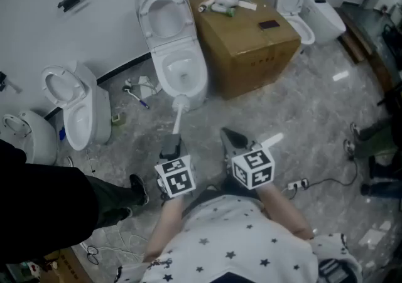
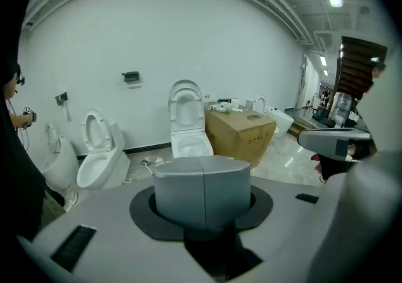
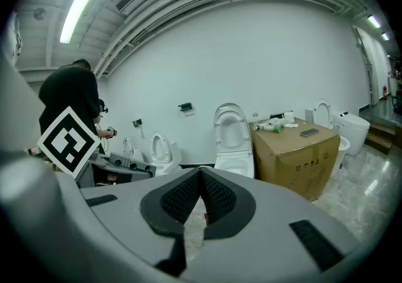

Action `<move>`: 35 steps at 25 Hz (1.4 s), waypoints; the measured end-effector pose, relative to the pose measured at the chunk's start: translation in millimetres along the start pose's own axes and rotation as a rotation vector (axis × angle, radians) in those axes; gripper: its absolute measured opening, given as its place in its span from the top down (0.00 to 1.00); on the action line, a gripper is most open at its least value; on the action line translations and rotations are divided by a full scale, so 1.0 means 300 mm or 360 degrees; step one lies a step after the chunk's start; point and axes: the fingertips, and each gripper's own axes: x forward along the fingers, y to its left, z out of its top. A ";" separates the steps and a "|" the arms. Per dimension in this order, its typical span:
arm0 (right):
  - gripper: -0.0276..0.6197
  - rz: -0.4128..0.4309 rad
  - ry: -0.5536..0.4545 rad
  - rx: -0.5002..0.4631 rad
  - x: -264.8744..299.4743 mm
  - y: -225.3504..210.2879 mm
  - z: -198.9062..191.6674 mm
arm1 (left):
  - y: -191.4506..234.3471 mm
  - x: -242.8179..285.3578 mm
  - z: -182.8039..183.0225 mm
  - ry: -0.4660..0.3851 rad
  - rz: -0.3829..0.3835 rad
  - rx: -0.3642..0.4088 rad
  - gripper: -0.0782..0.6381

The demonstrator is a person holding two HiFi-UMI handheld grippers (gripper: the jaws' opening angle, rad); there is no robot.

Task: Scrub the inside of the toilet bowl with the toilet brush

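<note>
A white toilet (image 1: pixel 200 69) with its lid up stands against the far wall, also visible in the left gripper view (image 2: pixel 188 144) and the right gripper view (image 3: pixel 233 150). The toilet brush (image 1: pixel 178 118) has a white shaft; its head lies low against the front of the bowl, outside it. My left gripper (image 1: pixel 171 148) is shut on the brush's grey handle end (image 2: pixel 202 191), which hides the rest of the brush in the left gripper view. My right gripper (image 1: pixel 231 139) hovers beside it over the floor, its black pads (image 3: pixel 217 194) closed together on nothing.
A cardboard box (image 1: pixel 251 43) with bottles and a phone on top stands right of the toilet. More toilets sit at left (image 1: pixel 75 106) and far right (image 1: pixel 301 12). A person in black (image 1: pixel 38 200) stands at my left. A power strip (image 1: pixel 298 183) and a small brush (image 1: pixel 135 95) lie on the floor.
</note>
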 end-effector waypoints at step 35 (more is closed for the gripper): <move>0.95 0.0089 -0.0017 -0.0041 0.129 0.137 0.038 | 0.121 0.010 0.026 -0.0063 -0.0042 -0.0024 0.68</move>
